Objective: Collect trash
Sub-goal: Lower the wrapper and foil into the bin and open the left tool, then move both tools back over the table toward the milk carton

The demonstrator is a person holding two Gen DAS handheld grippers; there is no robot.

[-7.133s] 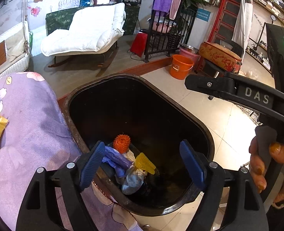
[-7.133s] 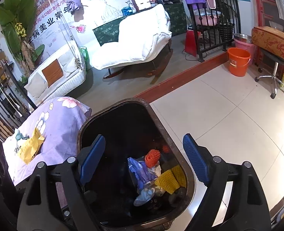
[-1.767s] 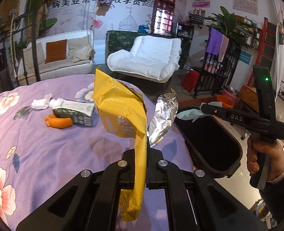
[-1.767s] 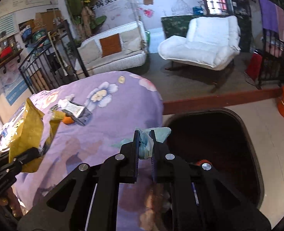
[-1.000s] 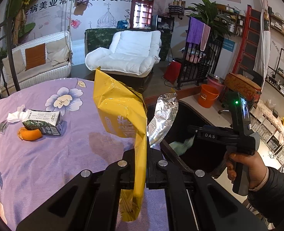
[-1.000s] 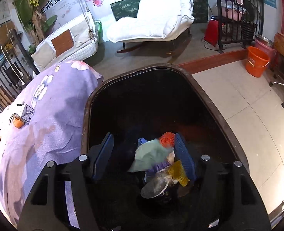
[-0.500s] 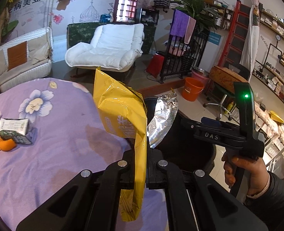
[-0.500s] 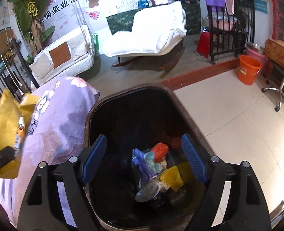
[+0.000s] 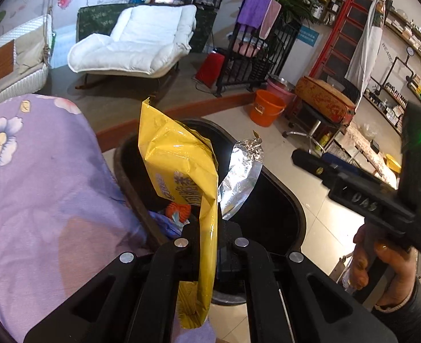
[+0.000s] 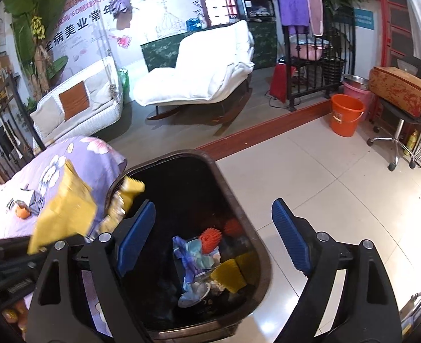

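Wrapper (image 9: 179, 171) upright lengthwise, pinched in left jaws, right jaws just widened, empty.

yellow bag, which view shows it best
The left wrist view: the yellow bag fills the centre, sharp, clamped in the shut left gripper above the bin. The right wrist view shows it only blurred at the left edge.

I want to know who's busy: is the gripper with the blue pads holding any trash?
No, the right gripper stands wide open with nothing between its blue pads, above the black bin.
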